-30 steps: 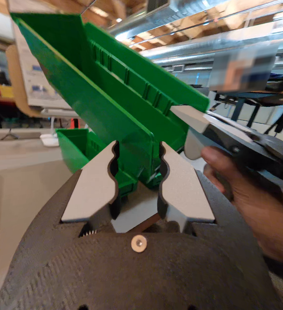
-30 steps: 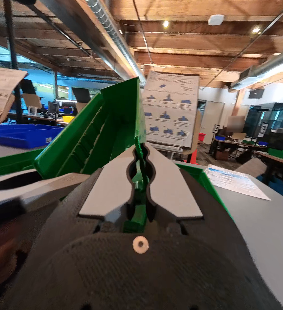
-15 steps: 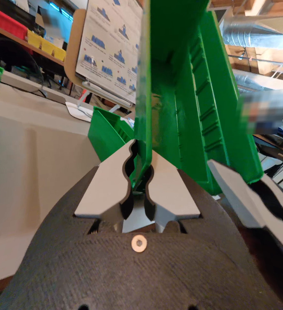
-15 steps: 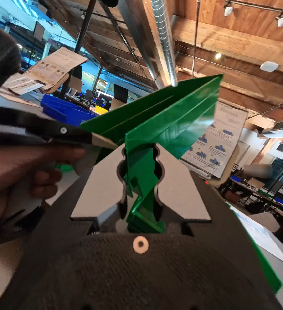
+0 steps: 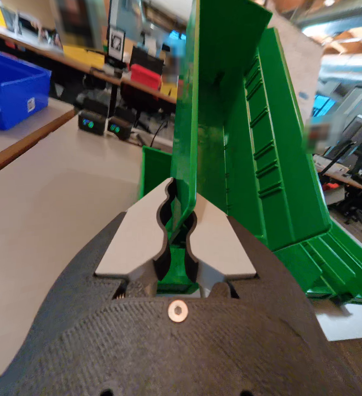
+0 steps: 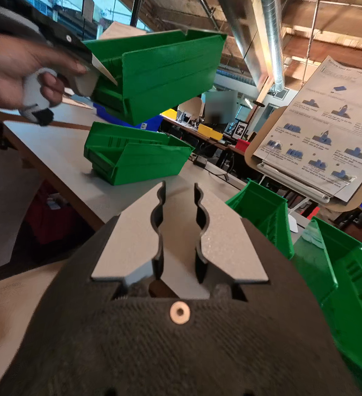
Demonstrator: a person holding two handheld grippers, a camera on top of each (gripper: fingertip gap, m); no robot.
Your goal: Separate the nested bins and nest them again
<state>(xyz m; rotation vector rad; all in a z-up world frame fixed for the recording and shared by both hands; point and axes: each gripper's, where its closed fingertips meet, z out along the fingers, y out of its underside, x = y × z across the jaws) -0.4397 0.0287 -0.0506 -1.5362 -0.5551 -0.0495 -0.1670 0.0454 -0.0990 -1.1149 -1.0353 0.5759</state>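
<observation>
My left gripper (image 5: 184,192) is shut on the side wall of a green bin (image 5: 229,128) and holds it tilted in the air. In the right wrist view this held bin (image 6: 165,75) hangs above a second green bin (image 6: 137,154) that rests on the grey table (image 6: 57,150). The left gripper (image 6: 94,70) and the hand on it are at the upper left there. My right gripper (image 6: 179,192) is open and empty, low over the table, apart from both bins. A corner of a green bin (image 5: 154,167) shows behind the held one.
Two more green bins (image 6: 261,214) (image 6: 347,278) stand at the right, near my right gripper. A poster board (image 6: 326,128) stands behind them. A blue bin (image 5: 14,96) sits on the neighbouring table. The table's near edge (image 6: 68,192) runs on the left.
My right gripper let go of the green bin, opened and drew back. My left gripper closed on the bin's wall and now carries it alone, lifted over the other bin.
</observation>
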